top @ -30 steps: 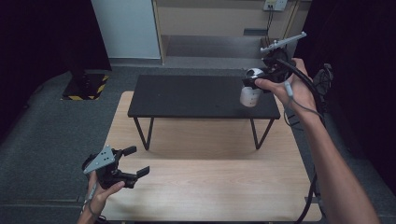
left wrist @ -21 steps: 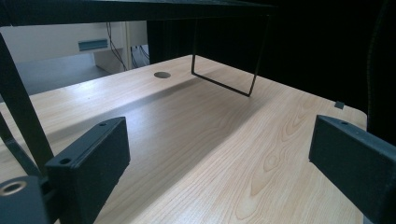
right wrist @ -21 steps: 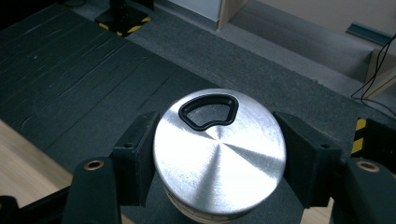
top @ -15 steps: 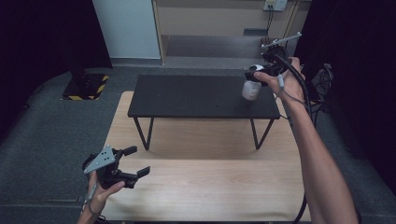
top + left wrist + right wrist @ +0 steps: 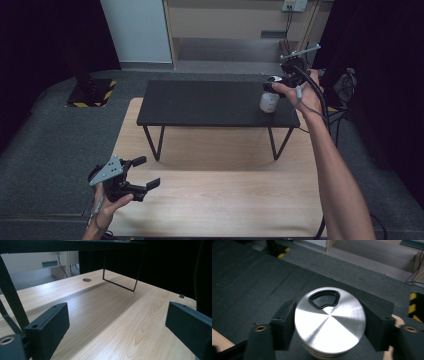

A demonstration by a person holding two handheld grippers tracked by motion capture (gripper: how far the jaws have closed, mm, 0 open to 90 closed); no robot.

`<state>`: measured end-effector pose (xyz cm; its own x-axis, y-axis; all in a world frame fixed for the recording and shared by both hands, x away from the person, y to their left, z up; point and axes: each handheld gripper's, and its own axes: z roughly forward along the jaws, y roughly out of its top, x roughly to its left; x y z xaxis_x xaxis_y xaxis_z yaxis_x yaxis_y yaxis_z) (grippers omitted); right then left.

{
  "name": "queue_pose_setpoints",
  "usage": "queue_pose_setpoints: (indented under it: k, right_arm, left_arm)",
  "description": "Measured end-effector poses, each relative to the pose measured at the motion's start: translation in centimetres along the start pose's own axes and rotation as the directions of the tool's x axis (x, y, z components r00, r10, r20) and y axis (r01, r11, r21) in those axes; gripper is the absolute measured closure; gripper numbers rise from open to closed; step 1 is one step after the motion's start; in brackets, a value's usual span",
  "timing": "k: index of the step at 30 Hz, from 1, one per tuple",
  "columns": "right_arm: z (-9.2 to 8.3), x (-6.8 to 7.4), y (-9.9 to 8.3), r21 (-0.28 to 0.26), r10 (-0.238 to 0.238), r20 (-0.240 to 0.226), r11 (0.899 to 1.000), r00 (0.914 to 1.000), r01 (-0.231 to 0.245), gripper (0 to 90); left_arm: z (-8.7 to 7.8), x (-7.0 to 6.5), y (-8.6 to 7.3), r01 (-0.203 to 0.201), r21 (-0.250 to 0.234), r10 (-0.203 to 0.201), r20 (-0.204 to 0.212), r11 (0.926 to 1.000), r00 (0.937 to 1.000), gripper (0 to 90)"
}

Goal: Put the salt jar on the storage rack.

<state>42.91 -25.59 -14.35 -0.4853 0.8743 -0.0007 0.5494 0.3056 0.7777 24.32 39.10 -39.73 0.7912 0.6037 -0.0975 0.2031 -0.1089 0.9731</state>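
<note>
A white cup [image 5: 269,103] with a round brushed-metal lid [image 5: 329,320] is at the right end of the low black table [image 5: 200,102]. My right gripper [image 5: 273,86] is shut on it from above, one jaw pressing each side of the lid rim. A black drinking opening [image 5: 324,298] shows in the lid. I cannot tell whether the cup rests on the black top or hangs just above it. My left gripper [image 5: 148,171] is held open over the front left of the wooden table [image 5: 225,200], nothing between its jaws [image 5: 117,322].
The black table stands on thin wire legs [image 5: 152,137] on the wooden table's far half. A round cable hole [image 5: 86,279] lies in the wood beneath it. Dark carpet [image 5: 60,135] surrounds the table; cables [image 5: 345,85] hang at the right.
The right arm has stretched a little farther forward, and the cup rose slightly and came back down over the black table's right end. The left gripper has not moved.
</note>
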Motion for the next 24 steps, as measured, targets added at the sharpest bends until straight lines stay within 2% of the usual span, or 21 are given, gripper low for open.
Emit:
queue_pose_setpoints:
  k: [2, 4, 5, 7, 10, 12, 17, 24]
  right_arm:
    - [0.0, -0.5, -0.9, -0.030, 0.028, -0.024, 0.999, 0.9993, -0.029, 16.4]
    - [-0.6, -0.1, -1.9, -0.077, 0.018, 0.018, 0.997, 0.9997, -0.017, 8.7]
    - [-1.0, -0.3, -2.3, -0.097, 0.029, 0.014, 0.995, 0.9995, -0.028, 6.0]
    - [-1.9, -0.8, -3.3, -0.139, 0.050, 0.003, 0.989, 0.9988, -0.049, 3.8]
    - [-3.6, -0.5, -4.4, -0.193, 0.045, 0.043, 0.980, 0.9981, -0.036, 3.2]
    - [-4.9, -0.6, -5.4, -0.238, 0.054, 0.028, 0.970, 0.9982, -0.046, 4.2]
    - [-7.7, 0.0, -8.2, -0.298, -0.030, -0.004, 0.954, 0.9996, 0.027, 5.6]
    - [-9.1, 0.9, -13.6, -0.407, -0.106, -0.089, 0.911, 0.9904, 0.061, 2.3]
  left_arm:
    - [0.0, 0.0, 0.0, -0.002, 0.001, 0.002, 0.002, 1.0000, 1.0000, 4.4]
    - [0.0, 0.0, 0.0, -0.004, 0.002, 0.004, 0.003, 1.0000, 1.0000, 4.4]
    - [0.0, -0.1, 0.1, -0.004, 0.003, 0.004, 0.003, 1.0000, 1.0000, 4.5]
    - [0.1, -0.1, 0.1, -0.004, 0.005, 0.004, 0.004, 1.0000, 1.0000, 4.5]
    - [0.1, -0.1, 0.1, -0.004, 0.005, 0.004, 0.004, 1.0000, 1.0000, 4.4]
    - [0.1, -0.1, 0.1, -0.004, 0.005, 0.004, 0.003, 1.0000, 1.0000, 4.4]
    - [0.2, -0.1, 0.1, -0.007, 0.010, 0.007, 0.003, 0.9999, 1.0000, 4.4]
    - [0.3, -0.2, 0.1, -0.009, 0.017, 0.009, 0.001, 0.9998, 1.0000, 4.4]
